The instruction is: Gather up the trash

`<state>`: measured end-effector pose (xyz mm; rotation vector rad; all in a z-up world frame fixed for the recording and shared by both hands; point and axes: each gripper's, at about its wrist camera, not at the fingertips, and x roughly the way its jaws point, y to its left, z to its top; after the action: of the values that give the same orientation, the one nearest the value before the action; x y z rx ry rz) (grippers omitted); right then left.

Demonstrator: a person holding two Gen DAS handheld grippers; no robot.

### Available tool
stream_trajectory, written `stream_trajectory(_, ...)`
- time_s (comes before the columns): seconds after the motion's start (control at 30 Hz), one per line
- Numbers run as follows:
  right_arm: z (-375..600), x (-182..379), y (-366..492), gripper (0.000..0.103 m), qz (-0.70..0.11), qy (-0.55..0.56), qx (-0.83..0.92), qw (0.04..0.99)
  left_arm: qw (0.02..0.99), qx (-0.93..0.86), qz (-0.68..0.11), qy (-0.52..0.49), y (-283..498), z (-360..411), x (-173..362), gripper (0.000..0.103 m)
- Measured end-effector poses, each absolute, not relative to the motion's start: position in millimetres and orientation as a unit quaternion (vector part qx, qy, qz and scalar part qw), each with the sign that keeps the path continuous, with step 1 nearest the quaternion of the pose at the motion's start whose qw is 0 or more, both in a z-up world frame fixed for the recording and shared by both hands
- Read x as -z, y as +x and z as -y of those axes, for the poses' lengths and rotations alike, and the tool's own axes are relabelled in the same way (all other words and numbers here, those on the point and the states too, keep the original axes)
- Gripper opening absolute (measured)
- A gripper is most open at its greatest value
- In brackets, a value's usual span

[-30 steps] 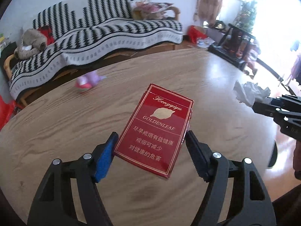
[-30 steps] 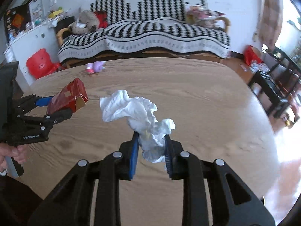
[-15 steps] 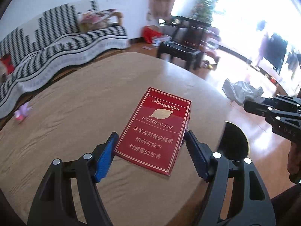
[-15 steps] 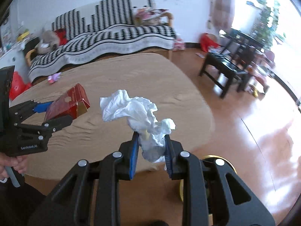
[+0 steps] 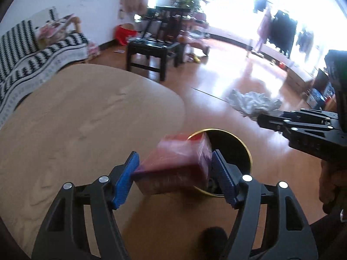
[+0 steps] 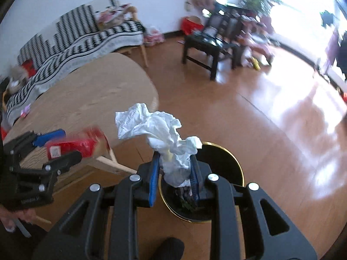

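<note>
Swung off table (image 5: 76,112) toward floor bin (image 6: 219,151), now lower centre both views. My left gripper (image 5: 173,173) clamps red pack (image 5: 177,164); right gripper (image 6: 174,173) pinches tissue wad (image 6: 164,134) above bin mouth. Release comes next, I judge.

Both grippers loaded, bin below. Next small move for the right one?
Probably open the right gripper and drop the crumpled tissue: it hangs over the mouth of the gold-rimmed bin on the floor. The left gripper, with the red pack, looks only partly over the rim.
</note>
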<state>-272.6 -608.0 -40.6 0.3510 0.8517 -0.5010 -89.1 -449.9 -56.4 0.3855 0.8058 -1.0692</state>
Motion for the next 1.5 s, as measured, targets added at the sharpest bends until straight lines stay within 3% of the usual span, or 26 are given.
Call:
stream_trajectory(0.03, 617, 46, -280, 0.025, -0.408, 0.180, 0.247, 0.860, 0.761, 0.499, -0.374, 0.179, -94, 460, 61, 0.065)
stream_trajectory(0.17, 639, 59, -294, 0.025, -0.415, 0.210, 0.269, 0.844, 0.734, 0.525, -0.389, 0.188, -104, 490, 83, 0.036)
stream_trajectory(0.23, 647, 62, -301, 0.025, -0.414, 0.226, 0.274, 0.839, 0.726, 0.525, -0.398, 0.197, -106, 504, 97, 0.031)
stream_trajectory(1.03, 660, 83, -300, 0.025, -0.438, 0.236, 0.274, 0.823, 0.712, 0.532, -0.400, 0.224, -124, 531, 114, 0.029)
stream_trajectory(1.1, 660, 83, -300, 0.025, -0.438, 0.236, 0.276, 0.822, 0.710, 0.533, -0.401, 0.226, -125, 530, 114, 0.033)
stream_trajectory(1.13, 661, 83, -299, 0.027, -0.439, 0.237, 0.276, 0.822, 0.710, 0.533, -0.401, 0.225, -124, 530, 114, 0.043)
stream_trajectory(1.17, 661, 84, -299, 0.036, -0.439, 0.238, 0.276, 0.821, 0.712, 0.532, -0.400, 0.224, -127, 531, 112, 0.060)
stream_trajectory(1.2, 661, 84, -298, 0.043, -0.441, 0.240, 0.276, 0.820, 0.715, 0.531, -0.398, 0.222, -127, 529, 111, 0.070)
stream_trajectory(1.23, 662, 85, -297, 0.058, -0.442, 0.241, 0.279, 0.818, 0.719, 0.531, -0.391, 0.217, -127, 527, 109, 0.078)
stream_trajectory(1.27, 662, 85, -298, 0.066, -0.440, 0.241, 0.283, 0.818, 0.721, 0.532, -0.388, 0.216, -126, 526, 108, 0.079)
stream_trajectory(1.5, 662, 83, -296, 0.070, -0.436, 0.242, 0.285, 0.818, 0.723, 0.532, -0.383, 0.217, -124, 520, 106, 0.085)
